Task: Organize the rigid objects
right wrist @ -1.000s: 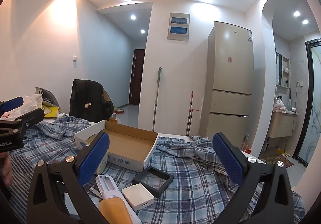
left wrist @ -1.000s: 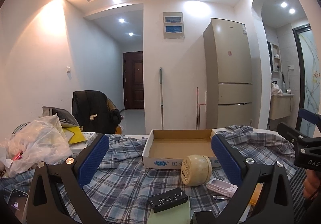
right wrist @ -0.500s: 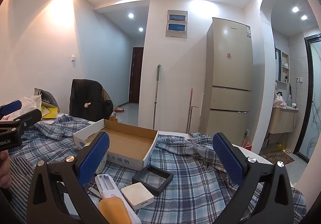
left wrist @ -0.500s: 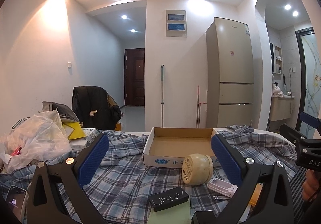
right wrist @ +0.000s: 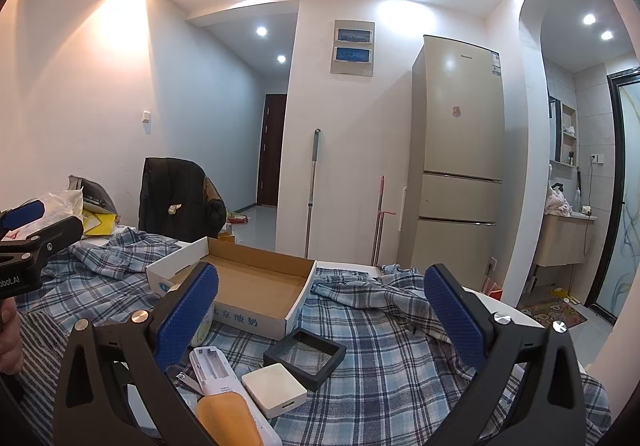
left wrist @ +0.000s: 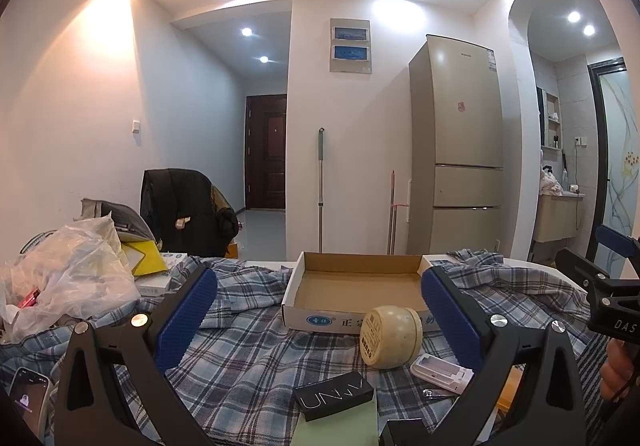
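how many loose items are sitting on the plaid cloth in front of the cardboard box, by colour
black: 2, UNNY box, square frame case
white: 2, remote, small square box
cream: 1, round jar
orange: 1, orange object
total: 6

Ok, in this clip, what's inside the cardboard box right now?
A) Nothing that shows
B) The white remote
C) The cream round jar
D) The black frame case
A: in both wrist views the box shows only its bare brown floor; the round jar sits on the plaid cloth in front of it, and the black frame case and white remote lie outside as well.
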### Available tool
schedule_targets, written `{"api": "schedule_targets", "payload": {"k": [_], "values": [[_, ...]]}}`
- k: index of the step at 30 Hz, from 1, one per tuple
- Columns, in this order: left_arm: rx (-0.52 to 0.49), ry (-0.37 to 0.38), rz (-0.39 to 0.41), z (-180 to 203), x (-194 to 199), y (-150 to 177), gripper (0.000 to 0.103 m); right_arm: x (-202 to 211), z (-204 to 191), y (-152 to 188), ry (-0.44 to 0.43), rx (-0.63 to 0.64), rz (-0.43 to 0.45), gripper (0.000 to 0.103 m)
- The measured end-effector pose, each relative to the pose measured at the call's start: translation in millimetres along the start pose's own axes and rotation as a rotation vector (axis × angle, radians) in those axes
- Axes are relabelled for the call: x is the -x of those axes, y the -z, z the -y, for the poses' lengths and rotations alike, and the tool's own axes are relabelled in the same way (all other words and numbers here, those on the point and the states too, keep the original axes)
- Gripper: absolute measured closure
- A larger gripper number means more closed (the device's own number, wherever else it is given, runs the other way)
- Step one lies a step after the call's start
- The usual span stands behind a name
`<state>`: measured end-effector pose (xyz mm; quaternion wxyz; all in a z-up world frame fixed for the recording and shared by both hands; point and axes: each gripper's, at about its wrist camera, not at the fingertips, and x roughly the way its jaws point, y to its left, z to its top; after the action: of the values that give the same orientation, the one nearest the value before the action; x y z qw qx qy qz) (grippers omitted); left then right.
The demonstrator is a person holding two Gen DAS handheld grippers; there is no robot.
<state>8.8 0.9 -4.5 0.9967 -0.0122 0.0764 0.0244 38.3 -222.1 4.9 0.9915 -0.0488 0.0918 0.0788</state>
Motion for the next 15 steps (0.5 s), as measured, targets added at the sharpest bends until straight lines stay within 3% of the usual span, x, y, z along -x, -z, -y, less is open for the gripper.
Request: {"api": "schedule_targets", "payload": {"k": [15], "values": [[0.007,-0.007,0.010,1.4,0.1,1.0,0.000,-9.4,3.9,1.5,-0.017,-0.033,-0.041,0.000]]}}
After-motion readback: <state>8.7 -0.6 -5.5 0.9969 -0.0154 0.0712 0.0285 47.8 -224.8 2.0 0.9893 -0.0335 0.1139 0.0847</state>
